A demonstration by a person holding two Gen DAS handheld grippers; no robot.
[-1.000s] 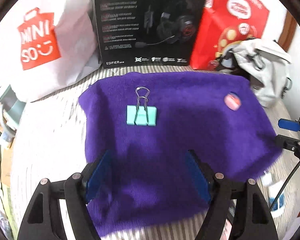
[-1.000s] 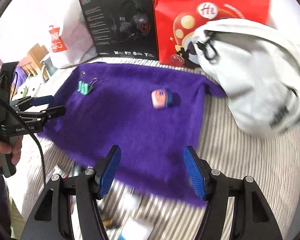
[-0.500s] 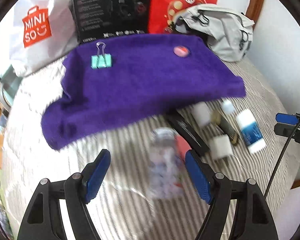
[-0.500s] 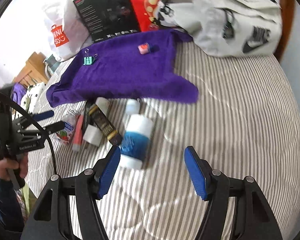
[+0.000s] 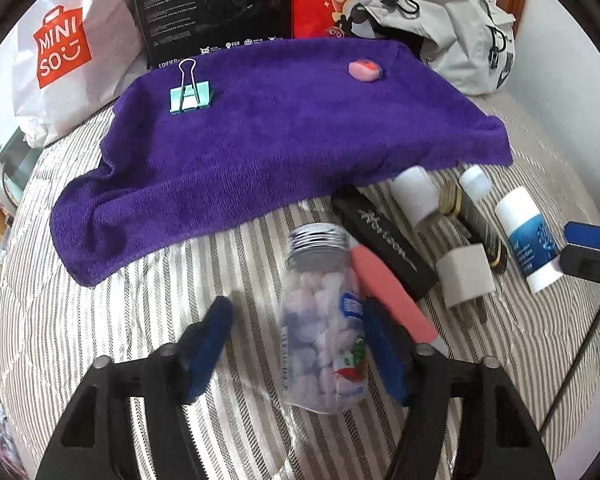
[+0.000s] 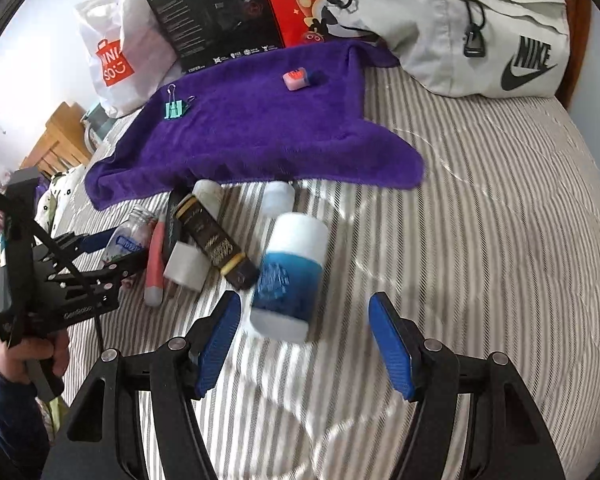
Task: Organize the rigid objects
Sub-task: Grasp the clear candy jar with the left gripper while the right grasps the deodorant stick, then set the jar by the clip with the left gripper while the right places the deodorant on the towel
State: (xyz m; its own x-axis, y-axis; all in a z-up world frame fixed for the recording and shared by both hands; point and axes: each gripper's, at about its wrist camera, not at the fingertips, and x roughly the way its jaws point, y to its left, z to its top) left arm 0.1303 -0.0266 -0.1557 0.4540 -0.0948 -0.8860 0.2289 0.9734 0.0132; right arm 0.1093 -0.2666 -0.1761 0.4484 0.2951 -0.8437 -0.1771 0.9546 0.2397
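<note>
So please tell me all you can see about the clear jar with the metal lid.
The clear jar looks like plastic, with a ribbed silver screw lid, shut. It is filled with pale pink and bluish lumps and carries a blue, red and green label. It lies on the striped bedcover, lid toward the purple towel, between the open left gripper fingers; contact is unclear. A pink tube lies beside it.

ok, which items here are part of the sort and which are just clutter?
Job items: candy jar between the open left gripper fingers, blue-label bottle before the open right gripper, binder clip, purple towel.

Clutter: Miniso bag, headset box, Nike backpack.
</note>
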